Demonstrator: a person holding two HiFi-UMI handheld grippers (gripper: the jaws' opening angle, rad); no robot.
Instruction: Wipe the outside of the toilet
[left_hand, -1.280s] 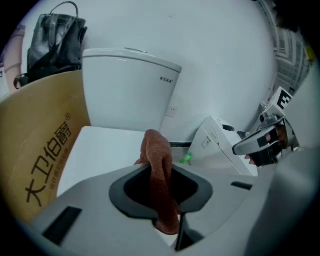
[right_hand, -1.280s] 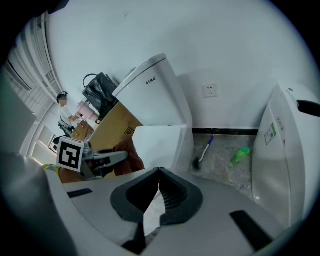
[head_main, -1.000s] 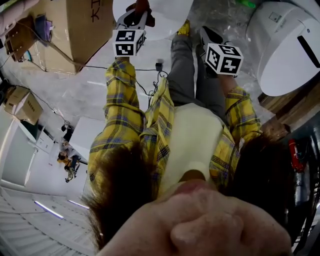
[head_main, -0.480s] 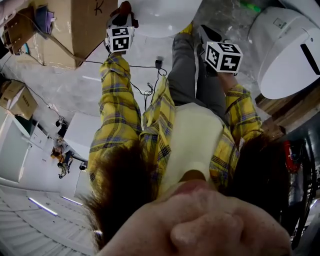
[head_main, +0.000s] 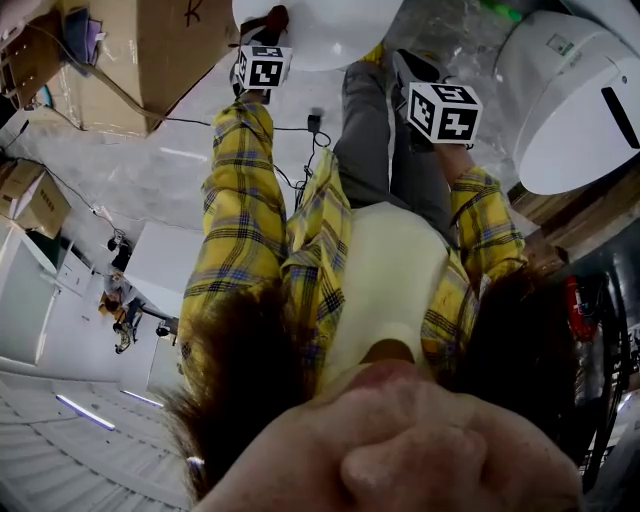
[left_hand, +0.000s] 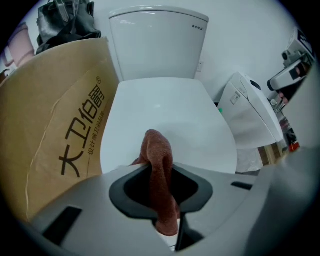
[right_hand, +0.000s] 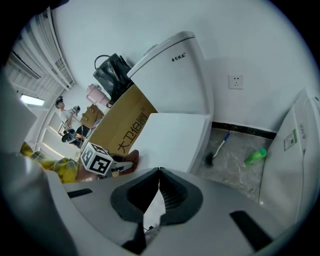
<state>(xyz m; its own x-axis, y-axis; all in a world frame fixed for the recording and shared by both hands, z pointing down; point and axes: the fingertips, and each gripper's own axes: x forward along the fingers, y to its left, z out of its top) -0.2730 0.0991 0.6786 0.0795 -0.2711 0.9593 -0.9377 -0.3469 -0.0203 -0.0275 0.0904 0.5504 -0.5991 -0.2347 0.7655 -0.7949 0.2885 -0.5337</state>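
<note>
Hovering at the front edge of the closed white plastic toilet lid, the left gripper is clamped on a rust-red terry cloth; can't tell if the cloth touches the lid. Right gripper: jaws pressed together, nothing betw. them, held off the toilet. Step in hand: prob. start of the lid wipe. Next: press cloth flat & sweep twd the white ceramic tank, w/o brushing the brown cardboard box just beside.
</note>
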